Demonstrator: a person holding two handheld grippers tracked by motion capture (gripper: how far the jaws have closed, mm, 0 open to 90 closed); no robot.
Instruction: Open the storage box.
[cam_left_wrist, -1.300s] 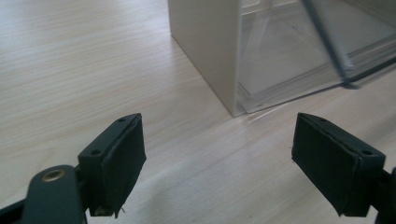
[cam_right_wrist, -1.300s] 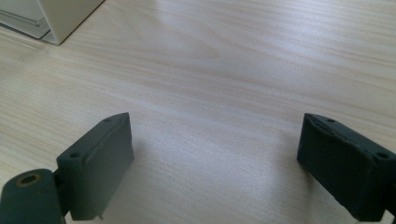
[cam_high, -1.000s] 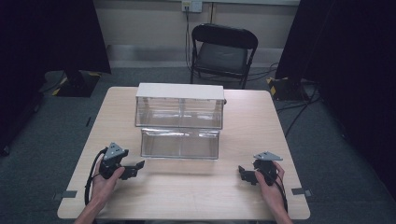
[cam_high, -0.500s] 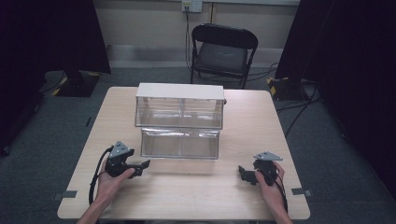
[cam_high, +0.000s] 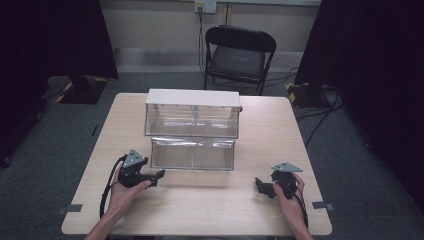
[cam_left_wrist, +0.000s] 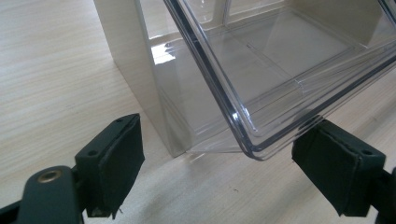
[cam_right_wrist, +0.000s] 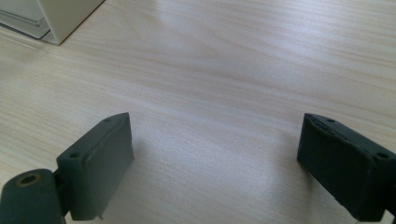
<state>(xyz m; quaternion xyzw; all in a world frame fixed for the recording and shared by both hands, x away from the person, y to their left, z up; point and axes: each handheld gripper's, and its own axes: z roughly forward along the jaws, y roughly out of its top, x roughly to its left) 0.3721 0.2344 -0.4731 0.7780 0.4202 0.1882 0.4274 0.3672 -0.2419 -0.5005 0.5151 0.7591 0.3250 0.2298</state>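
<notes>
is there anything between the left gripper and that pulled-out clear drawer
Nothing visible. The left gripper sits open at the front left corner of the clear drawer, with bare table between them. In the left gripper view that corner hangs just ahead of the open jaws.

I see the clear plastic drawer (cam_high: 193, 154) pulled out toward me from the lower level of the white-framed cabinet (cam_high: 192, 97) at the middle of the table. It is transparent and looks empty, with a thin divider down its middle splitting it into two compartments. Its front wall stands well forward of the cabinet's upper clear drawer (cam_high: 192, 120), which sits pushed in. In the left gripper view the drawer's rounded front corner (cam_left_wrist: 252, 149) hangs just above the tabletop, beside the cabinet's white side wall (cam_left_wrist: 135, 70).
</notes>
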